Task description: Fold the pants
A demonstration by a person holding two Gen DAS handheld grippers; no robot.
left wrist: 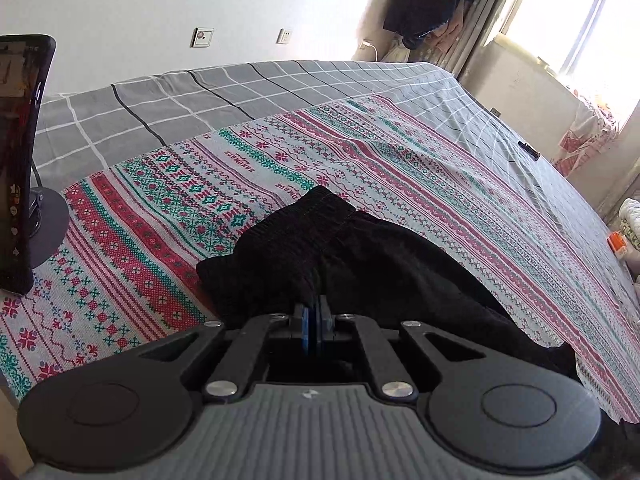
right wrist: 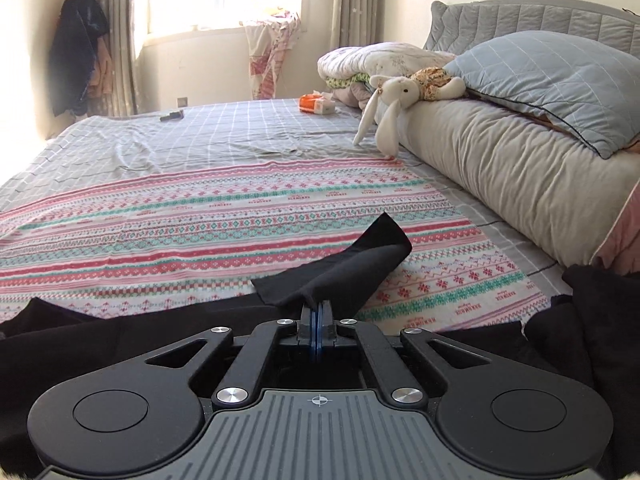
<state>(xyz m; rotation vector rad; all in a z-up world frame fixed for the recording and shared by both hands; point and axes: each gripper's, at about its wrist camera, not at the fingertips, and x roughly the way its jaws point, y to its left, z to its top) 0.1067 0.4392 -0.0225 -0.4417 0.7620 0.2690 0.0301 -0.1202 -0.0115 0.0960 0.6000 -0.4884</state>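
The left gripper (left wrist: 318, 304) is clamped tight on a bunched fold of the black pants (left wrist: 360, 264), blue pads pinching the cloth, and the waistband end rides up ahead of the fingers while the rest trails down to the right. Underneath lies a patterned cloth (left wrist: 200, 184) in red, green and white bands, spread over a grey checked bedsheet (left wrist: 224, 88). At the left edge a dark phone (left wrist: 18, 160) stands upright on a round stand, and sunlight pours in from the window (left wrist: 576, 12) at upper right.
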